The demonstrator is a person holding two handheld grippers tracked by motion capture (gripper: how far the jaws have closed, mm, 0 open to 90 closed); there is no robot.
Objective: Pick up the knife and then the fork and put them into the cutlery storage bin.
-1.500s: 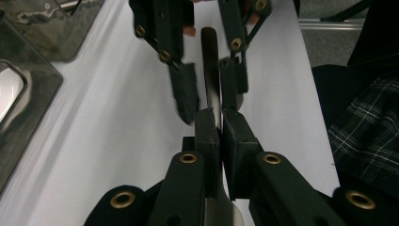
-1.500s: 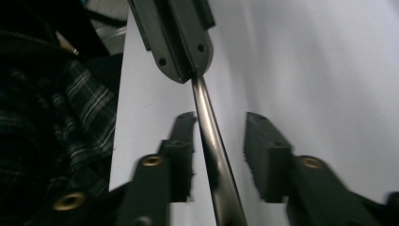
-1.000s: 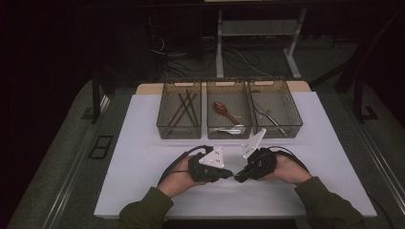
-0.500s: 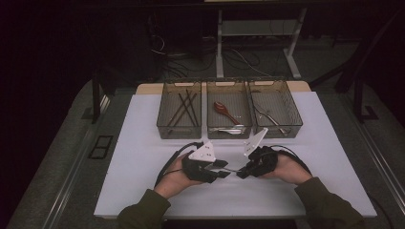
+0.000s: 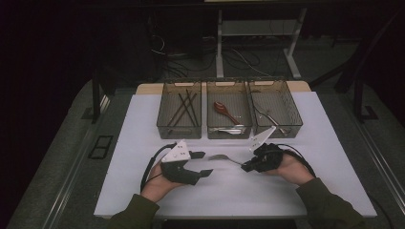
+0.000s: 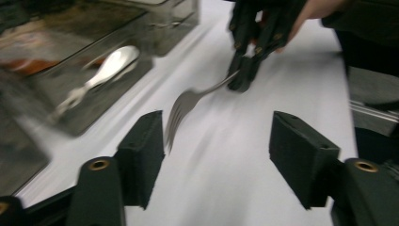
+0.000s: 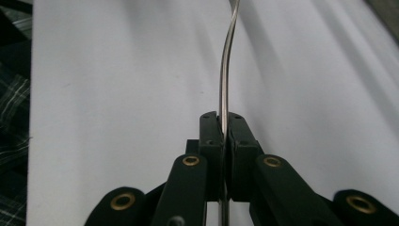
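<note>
A metal fork (image 5: 224,158) hangs level over the white table top (image 5: 296,191), and my right gripper (image 5: 244,167) is shut on its handle. The right gripper view has the thin handle (image 7: 225,61) pinched between the closed jaws of my right gripper (image 7: 225,120). My left gripper (image 5: 204,163) is open to the left of the fork; its jaws have just been opening. In the left gripper view the fork's tines (image 6: 181,110) sit just ahead of the left jaw, touching no pad, with my left gripper (image 6: 219,136) empty and my right gripper (image 6: 244,77) beyond.
Three clear bins stand in a row at the back of the table: the left bin (image 5: 167,125) holds dark chopsticks, the middle bin (image 5: 229,131) spoons (image 6: 110,63), the right bin (image 5: 295,119) metal cutlery. Cables trail from both grippers.
My left gripper has opened, let go of the fork's head and drawn away to the left. The right gripper has stayed put with the fork in it.
</note>
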